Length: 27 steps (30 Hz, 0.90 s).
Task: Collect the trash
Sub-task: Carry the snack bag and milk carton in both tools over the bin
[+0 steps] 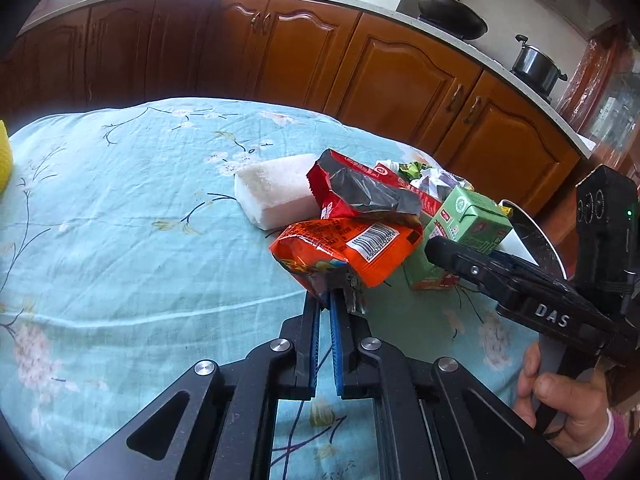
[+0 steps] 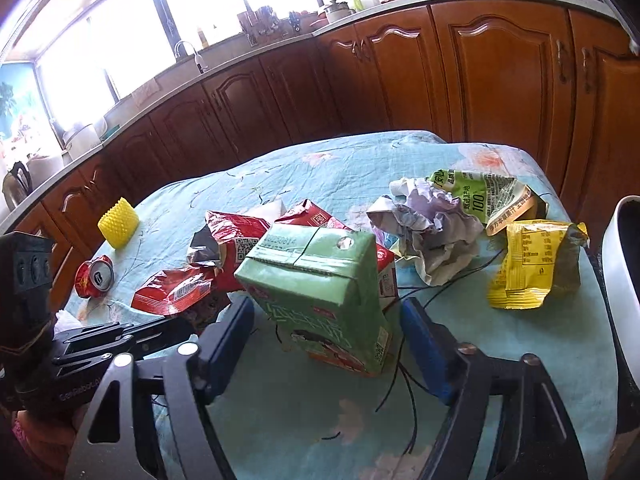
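— Right claw [image 2: 326, 344]?
— Wide, straddling green carton [image 2: 320, 296] upright on tabletop [image 2: 280, 412], pads not yet touching.
— Left claw [image 1: 325, 300]?
— Clamped on orange wrapper [image 1: 344, 252], just left of carton.

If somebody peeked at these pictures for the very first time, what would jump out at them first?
Probably the heap of bright trash on the blue flowered tablecloth. At its near edge the left gripper is pinched shut on an orange snack wrapper. Just to the right of that, the right gripper has its blue pads either side of a green juice carton standing upright, not yet squeezing it.
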Each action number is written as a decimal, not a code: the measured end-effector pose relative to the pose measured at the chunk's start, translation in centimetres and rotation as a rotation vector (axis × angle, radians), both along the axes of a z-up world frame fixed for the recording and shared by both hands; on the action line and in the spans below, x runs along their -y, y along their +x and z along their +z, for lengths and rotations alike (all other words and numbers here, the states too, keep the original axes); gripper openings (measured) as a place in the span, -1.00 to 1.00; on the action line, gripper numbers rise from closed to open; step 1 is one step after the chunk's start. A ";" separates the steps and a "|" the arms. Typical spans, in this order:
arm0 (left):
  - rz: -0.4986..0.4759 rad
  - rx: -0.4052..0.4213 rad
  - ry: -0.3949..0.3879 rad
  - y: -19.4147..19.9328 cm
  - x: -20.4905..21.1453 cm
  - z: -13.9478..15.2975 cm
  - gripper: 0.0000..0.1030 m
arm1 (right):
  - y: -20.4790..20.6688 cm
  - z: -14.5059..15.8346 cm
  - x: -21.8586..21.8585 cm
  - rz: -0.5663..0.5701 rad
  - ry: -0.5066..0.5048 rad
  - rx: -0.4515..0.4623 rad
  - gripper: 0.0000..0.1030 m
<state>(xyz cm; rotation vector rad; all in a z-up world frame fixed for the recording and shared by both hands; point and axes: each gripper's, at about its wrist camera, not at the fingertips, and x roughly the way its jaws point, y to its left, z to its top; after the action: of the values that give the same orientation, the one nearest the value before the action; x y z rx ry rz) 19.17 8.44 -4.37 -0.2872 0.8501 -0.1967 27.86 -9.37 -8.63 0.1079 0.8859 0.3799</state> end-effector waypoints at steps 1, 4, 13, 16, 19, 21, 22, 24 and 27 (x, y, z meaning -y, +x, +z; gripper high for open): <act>-0.005 0.000 -0.001 -0.1 0.2 0.1 -0.92 | 0.0 -0.2 -0.1 -0.002 -0.008 -0.008 0.07; -0.027 0.005 -0.008 -0.6 1.0 0.6 -0.92 | -0.7 0.1 0.4 -0.016 -0.004 0.009 0.03; -0.148 0.036 -0.027 -1.3 5.2 1.9 -0.92 | -4.5 2.1 5.6 -0.101 0.059 0.034 0.01; -0.189 0.040 -0.035 -1.0 6.6 2.0 -0.92 | -5.8 2.8 8.0 -0.149 0.074 0.042 0.00; -0.220 0.045 -0.037 -0.5 8.1 2.1 -0.92 | -7.0 3.6 10.5 -0.196 0.079 0.051 0.00; -0.240 0.048 -0.037 -0.3 9.3 2.1 -0.92 | -7.6 3.9 11.9 -0.224 0.085 0.056 0.00; -0.252 0.051 -0.034 -0.1 9.8 2.2 -0.92 | -7.9 4.1 12.7 -0.238 0.086 0.057 0.00; -0.270 0.055 -0.031 0.2 10.9 2.3 -0.92 | -8.4 4.2 14.0 -0.263 0.083 0.055 0.00; -0.293 0.063 -0.025 0.9 12.0 2.4 -0.92 | -9.0 4.5 15.7 -0.298 0.073 0.060 -0.01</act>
<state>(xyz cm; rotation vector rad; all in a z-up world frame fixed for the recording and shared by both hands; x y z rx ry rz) 20.05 -3.59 -1.99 -0.1782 0.8257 -0.4875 18.83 -25.03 -4.16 0.2911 0.7833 0.1368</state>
